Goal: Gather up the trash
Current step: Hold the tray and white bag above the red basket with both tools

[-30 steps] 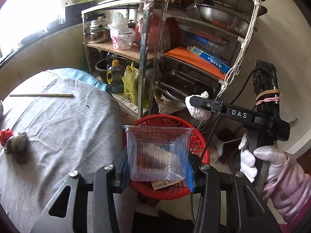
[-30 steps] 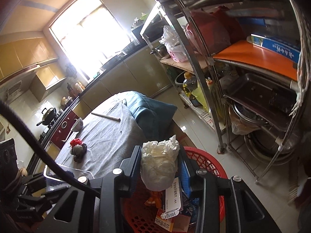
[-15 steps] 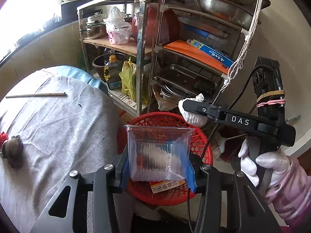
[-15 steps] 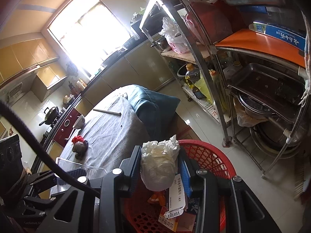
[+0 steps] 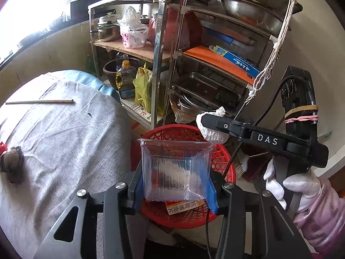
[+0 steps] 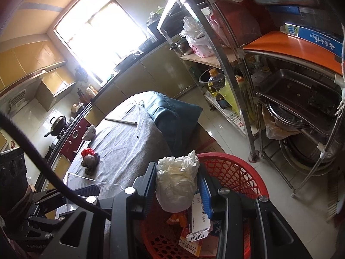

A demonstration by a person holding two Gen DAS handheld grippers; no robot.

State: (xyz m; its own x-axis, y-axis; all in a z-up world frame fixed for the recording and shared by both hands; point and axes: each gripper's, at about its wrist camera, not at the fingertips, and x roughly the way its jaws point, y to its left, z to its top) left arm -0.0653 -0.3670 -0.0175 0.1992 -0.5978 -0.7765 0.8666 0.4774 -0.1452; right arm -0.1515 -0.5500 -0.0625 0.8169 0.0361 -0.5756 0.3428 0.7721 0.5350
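Round table [image 5: 54, 133] draped in grey woven cloth, creased, with a teal cover showing at its far edge. Beside it, tall steel-tube rack [image 5: 159, 69], shelves of wood plank and orange board, stacked with steel pans, pots, knotted plastic bags. On the tiled floor between table and rack, red plastic basket [image 5: 224, 161], round, open lattice weave, already holding printed cardboard packaging [image 6: 198, 231]. Left tool [image 5: 175, 185], black frame with blue pads, clamped on clear plastic container [image 5: 175, 168]: squarish, ribbed thin walls, rolled rim, mouth up and tilted away, held directly over the basket. Right tool [image 6: 177, 192], same build, closed tight on crumpled white tissue wad [image 6: 176, 183], soft and wrinkled, bulging above the fingers, also poised over the basket's near rim. In the left view, right tool seen side-on, gripped by a white-gloved hand [image 5: 289, 185] with pink sleeve; tissue protruding from its tip, just above the basket's far rim. Left on the table cloth: dark lumpy wrinkled object [image 6: 89, 161] with red crinkled scrap [image 6: 87, 151] touching it; small white bowl [image 6: 89, 132] near the far edge; thin pale straight stick [image 5: 39, 101] lying flat, well apart from the rest. Small dark speck on the cloth, too small to identify.
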